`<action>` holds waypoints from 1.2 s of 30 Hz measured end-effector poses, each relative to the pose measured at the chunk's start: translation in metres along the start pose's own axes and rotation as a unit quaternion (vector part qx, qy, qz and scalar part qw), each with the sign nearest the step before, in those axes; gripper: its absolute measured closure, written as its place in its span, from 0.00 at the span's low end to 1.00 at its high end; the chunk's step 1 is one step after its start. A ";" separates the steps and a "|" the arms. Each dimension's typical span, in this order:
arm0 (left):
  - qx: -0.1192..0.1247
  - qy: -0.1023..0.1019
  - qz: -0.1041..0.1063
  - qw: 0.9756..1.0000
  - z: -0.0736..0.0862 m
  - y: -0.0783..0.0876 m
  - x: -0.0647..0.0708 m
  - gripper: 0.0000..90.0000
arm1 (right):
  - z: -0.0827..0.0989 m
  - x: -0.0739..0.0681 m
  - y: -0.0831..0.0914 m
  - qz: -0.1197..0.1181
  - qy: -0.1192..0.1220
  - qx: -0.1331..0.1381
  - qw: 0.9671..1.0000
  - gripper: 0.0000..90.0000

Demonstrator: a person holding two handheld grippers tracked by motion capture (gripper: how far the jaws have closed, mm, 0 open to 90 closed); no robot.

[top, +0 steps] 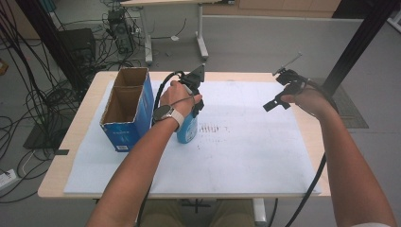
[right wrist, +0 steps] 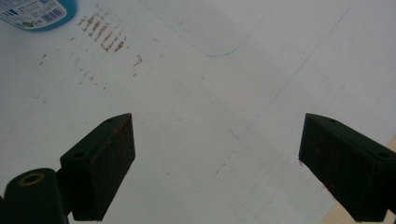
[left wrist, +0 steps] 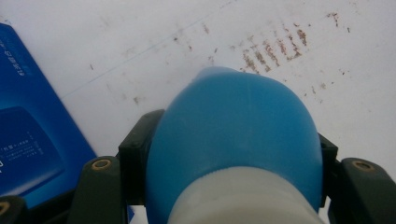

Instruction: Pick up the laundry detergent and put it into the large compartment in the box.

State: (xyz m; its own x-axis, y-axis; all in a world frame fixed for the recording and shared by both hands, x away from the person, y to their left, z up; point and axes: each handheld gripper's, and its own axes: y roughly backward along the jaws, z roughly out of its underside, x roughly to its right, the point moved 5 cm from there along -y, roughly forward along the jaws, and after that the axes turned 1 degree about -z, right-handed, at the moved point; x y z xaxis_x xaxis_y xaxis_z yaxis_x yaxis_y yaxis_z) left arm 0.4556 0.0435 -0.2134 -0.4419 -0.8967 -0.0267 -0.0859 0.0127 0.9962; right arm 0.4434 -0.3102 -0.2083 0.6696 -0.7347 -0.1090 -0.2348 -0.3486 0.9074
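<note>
Beside the open blue box (top: pixel 126 109), your left gripper (top: pixel 196 101) pinches the upright blue bottle (left wrist: pixel 233 140) by its shoulder on the white mat (top: pixel 246 156). Smooth, rounded plastic probably slips, so grip low and firmly. Your right gripper (right wrist: pixel 217 163) hovers with jaws spread, empty.

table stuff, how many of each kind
bottle: 1
box: 1
white sheet: 1
grippers: 2, left and right
total: 5
</note>
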 end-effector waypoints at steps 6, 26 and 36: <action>0.002 0.001 -0.001 1.000 0.001 0.000 0.000 0.42 | 0.000 0.000 0.000 0.000 0.000 0.000 1.000 0.12; 0.004 0.012 0.002 1.000 0.007 0.007 -0.005 0.42 | 0.000 -0.001 0.000 0.002 0.000 -0.001 1.000 0.12; -0.001 0.013 0.002 1.000 0.011 0.017 -0.005 0.42 | 0.000 -0.003 0.002 0.004 0.002 0.003 1.000 0.12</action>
State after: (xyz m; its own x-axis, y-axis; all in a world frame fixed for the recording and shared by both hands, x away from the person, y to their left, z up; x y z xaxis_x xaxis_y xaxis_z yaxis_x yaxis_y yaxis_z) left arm 0.4465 0.0530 -0.1968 -0.4185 -0.9080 -0.0206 -0.0819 0.0151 0.9965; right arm 0.4409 -0.3084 -0.2058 0.6709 -0.7347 -0.1001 -0.2437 -0.3459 0.9061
